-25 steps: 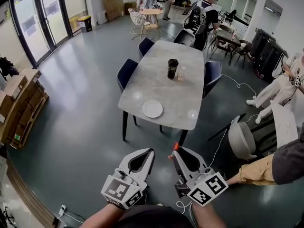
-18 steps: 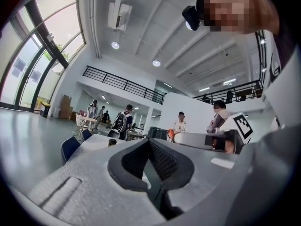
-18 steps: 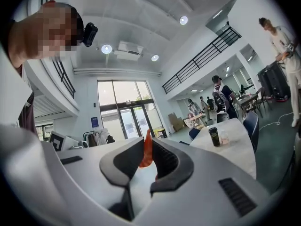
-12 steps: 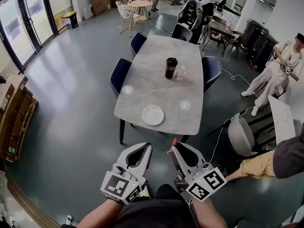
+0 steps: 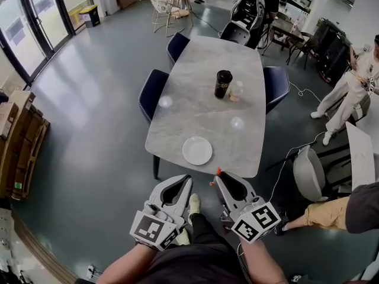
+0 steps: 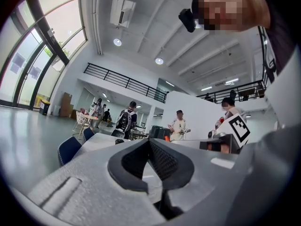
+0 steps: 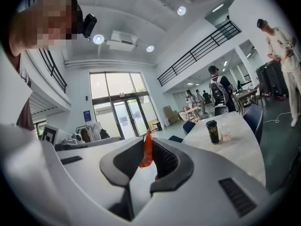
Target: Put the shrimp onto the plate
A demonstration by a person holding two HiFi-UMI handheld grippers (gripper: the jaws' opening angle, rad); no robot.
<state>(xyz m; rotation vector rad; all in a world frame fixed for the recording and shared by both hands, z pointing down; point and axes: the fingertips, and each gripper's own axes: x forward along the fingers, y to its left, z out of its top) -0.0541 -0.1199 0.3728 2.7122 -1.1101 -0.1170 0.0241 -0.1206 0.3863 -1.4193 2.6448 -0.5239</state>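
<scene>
The right gripper (image 7: pixel 151 157) is closed on the orange shrimp (image 7: pixel 147 148), which is pinched at the jaw tips and sticks up above them. The left gripper (image 6: pixel 150 146) has its jaws together and holds nothing. Both grippers hang side by side over the grey floor (image 5: pixel 100 135), just short of the near edge of the tabletop (image 5: pixel 195 114). The white plate (image 5: pixel 197 150) lies on the tabletop near that edge. Farther along, a black cup (image 5: pixel 222 83) stands just beside a clear glass (image 5: pixel 236 90).
</scene>
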